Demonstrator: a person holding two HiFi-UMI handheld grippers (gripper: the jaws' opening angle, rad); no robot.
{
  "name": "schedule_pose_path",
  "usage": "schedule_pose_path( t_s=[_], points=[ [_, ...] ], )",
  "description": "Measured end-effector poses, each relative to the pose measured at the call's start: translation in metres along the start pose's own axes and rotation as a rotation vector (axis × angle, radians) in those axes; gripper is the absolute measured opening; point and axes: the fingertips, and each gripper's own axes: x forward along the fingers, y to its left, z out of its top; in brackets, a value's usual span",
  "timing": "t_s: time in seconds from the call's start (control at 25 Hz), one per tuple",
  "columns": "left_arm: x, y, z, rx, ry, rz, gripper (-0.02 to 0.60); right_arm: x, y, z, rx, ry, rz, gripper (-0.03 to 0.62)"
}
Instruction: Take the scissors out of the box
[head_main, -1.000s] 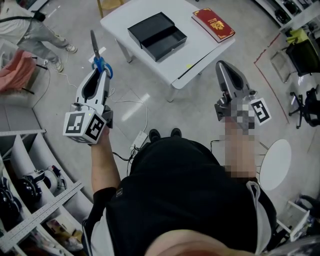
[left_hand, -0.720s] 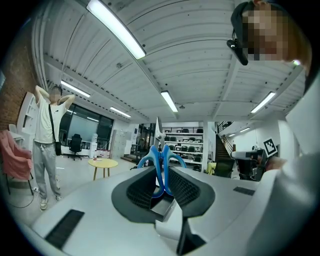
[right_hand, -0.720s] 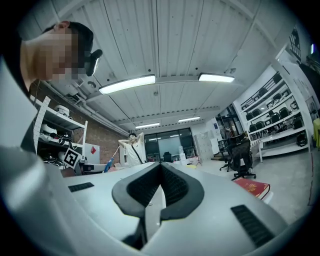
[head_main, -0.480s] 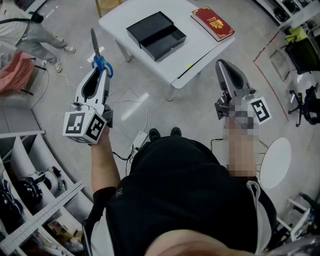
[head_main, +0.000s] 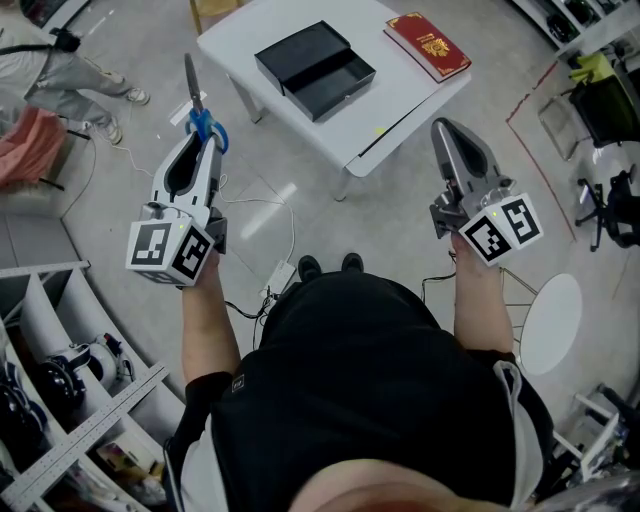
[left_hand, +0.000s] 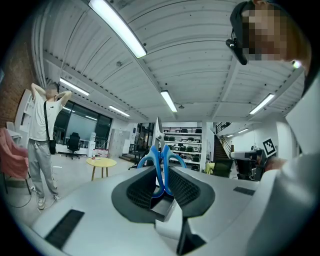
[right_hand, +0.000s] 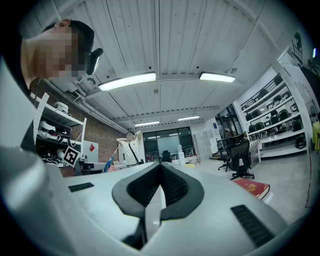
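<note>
The scissors (head_main: 204, 124) have blue handles and a grey blade that points away from me. My left gripper (head_main: 203, 142) is shut on their handles and holds them over the floor, left of the white table (head_main: 405, 100). In the left gripper view the scissors (left_hand: 161, 159) stand upright between the pads of the left gripper (left_hand: 162, 174). The black box (head_main: 315, 70) lies open on the table, its two halves side by side. My right gripper (head_main: 445, 128) is level over the floor by the table's near corner. In the right gripper view the right gripper (right_hand: 160, 169) is shut and holds nothing.
A red book (head_main: 427, 46) lies at the table's far right. A person (head_main: 55, 60) stands at the upper left. Cables and a power strip (head_main: 276, 276) lie on the floor before my feet. Shelves (head_main: 60, 380) fill the lower left, and a round white stool (head_main: 550, 325) stands at right.
</note>
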Motion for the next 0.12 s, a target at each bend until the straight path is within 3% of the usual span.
schedule_pose_path(
  t_s=[0.12],
  points=[
    [-0.0005, 0.0044, -0.0008, -0.001, -0.001, -0.003, 0.089, 0.0038, 0.0035, -0.0013, -0.003, 0.001, 0.0, 0.028]
  ],
)
